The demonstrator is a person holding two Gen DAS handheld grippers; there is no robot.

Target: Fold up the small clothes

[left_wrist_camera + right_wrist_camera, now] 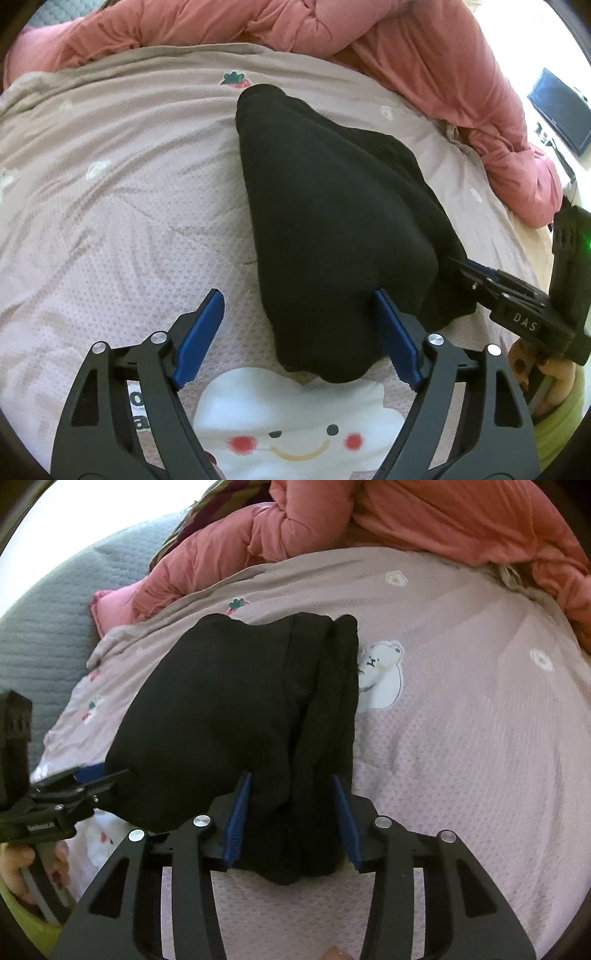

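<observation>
A black garment [332, 221] lies bunched and folded on a pale pink printed bed cover [129, 203]. My left gripper [299, 299] is open; its right blue pad [395, 332] touches the garment's near edge and its left pad rests over bare cover. In the right wrist view the black garment [240, 720] has a bundled part between the blue pads [238, 812]. My right gripper [291, 779] is partly closed around that bundle. The right gripper also shows in the left wrist view [452, 264], its tips hidden in the cloth, and the left gripper shows in the right wrist view [99, 773].
A pink quilted duvet [424, 48] is heaped along the far side of the bed. A grey textured blanket [44, 620] lies at the far left. A dark screen [557, 107] stands beyond the bed on the right. A white cloud face print [295, 424] is close under the left gripper.
</observation>
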